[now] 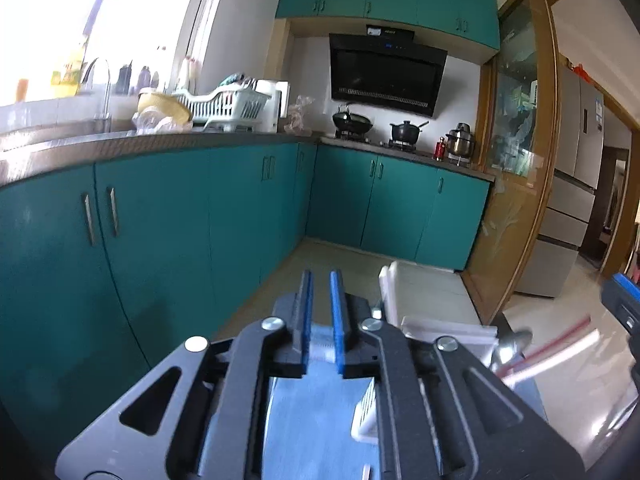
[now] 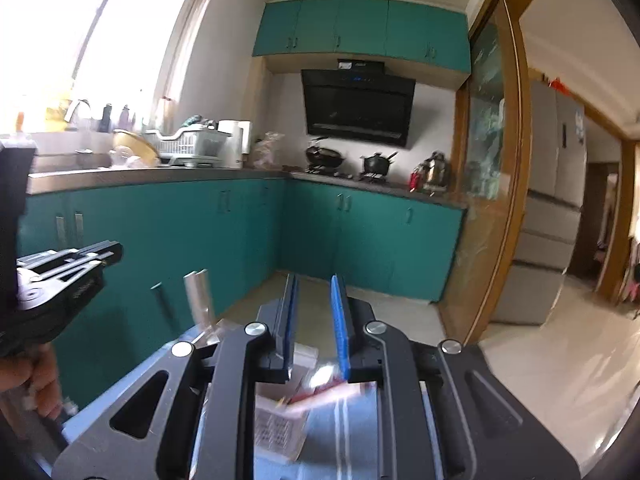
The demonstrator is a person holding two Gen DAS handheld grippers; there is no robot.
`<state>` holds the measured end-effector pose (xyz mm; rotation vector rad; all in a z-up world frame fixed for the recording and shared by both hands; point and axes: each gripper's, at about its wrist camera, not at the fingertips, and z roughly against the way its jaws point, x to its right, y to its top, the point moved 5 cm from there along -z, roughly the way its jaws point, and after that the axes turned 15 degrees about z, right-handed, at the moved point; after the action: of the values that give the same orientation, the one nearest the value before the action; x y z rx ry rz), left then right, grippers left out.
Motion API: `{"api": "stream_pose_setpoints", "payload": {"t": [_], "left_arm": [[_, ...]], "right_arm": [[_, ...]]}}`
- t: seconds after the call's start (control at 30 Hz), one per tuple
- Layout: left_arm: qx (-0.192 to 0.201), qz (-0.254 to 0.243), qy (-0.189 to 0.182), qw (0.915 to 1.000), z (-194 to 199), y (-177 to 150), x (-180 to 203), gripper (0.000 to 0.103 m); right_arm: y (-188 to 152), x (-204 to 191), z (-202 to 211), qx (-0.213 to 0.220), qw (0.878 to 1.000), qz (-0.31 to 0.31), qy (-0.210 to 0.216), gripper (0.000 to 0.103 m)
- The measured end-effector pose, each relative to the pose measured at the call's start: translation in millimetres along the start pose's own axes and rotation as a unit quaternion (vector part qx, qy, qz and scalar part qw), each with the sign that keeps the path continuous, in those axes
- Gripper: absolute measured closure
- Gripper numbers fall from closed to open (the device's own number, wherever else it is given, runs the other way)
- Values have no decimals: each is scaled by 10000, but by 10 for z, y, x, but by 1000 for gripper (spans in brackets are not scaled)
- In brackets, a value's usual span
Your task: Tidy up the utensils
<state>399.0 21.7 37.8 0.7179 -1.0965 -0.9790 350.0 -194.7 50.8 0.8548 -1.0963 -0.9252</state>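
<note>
Both grippers held low over a blue tabletop (image 1: pixel 316 408), pointing out across a kitchen with teal cabinets (image 1: pixel 168 216).

Left gripper (image 1: pixel 320 280): fingers a narrow gap apart, nothing between them. Right gripper (image 2: pixel 314 284): fingers parted a little wider, also empty.

Utensils lie below and between the two grippers, badly blurred. In the left wrist view a metal spoon (image 1: pixel 514 340) and a red-and-white handle (image 1: pixel 560 344) show to the right of the left gripper, beside a white slotted basket (image 1: pixel 366 412). In the right wrist view something red and white (image 2: pixel 320 394) lies under the fingers; kind not readable.

Judgement on handling: light, stiff, thin pieces; the metal spoon is likely slippery and lies flat, so hard to get under. Best hold is across the handle near mid-length, fingers square to it.
</note>
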Motion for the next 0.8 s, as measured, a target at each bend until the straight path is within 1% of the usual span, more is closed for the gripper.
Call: {"api": "stream_pose_setpoints", "payload": {"t": [0.07,0.17,0.3,0.4,0.5,0.53,0.6,0.63,0.67,0.7,0.73,0.77,0.8], "left_arm": [[-152,130,29,9998,36,-126,-171,92],[-395,259,197,9987,12,-329,-398,92],[-721,505,273,9957,-70,-529,-599,92],[-858,542,241,9945,-99,-587,-605,92],[-872,429,217,9950,-60,-642,-574,86],[-939,388,184,9947,-50,-690,-577,80],[-1133,335,146,9929,-51,-786,-548,77],[-1374,272,106,9901,-66,-935,-534,77],[-1562,193,57,9875,-89,-1058,-525,77],[-1747,93,16,9846,-111,-1190,-496,77],[-2023,-129,-12,9792,-155,-1404,-444,77],[-2207,-300,-5,9749,-182,-1541,-407,77],[-2466,-514,-26,9678,-214,-1713,-356,77]], "right_arm": [[-153,-55,126,-79,9997,-58,204,75],[-480,-149,257,-355,9988,-110,303,75],[-851,-207,200,-829,9932,-525,625,75],[-989,-228,111,-1076,9889,-711,743,75],[-1086,-265,64,-1281,9878,-645,609,75],[-1147,-303,30,-1423,9860,-609,616,75],[-1374,-442,-62,-1885,9775,-531,784,74],[-1462,-501,-101,-2052,9736,-510,864,73],[-1597,-602,-157,-2303,9669,-474,994,68],[-1721,-707,-213,-2526,9601,-429,1122,68],[-1791,-775,-250,-2640,9561,-400,1204,68],[-1883,-854,-306,-2775,9511,-385,1302,68],[-1970,-903,-362,-2909,9461,-413,1360,68]]}}
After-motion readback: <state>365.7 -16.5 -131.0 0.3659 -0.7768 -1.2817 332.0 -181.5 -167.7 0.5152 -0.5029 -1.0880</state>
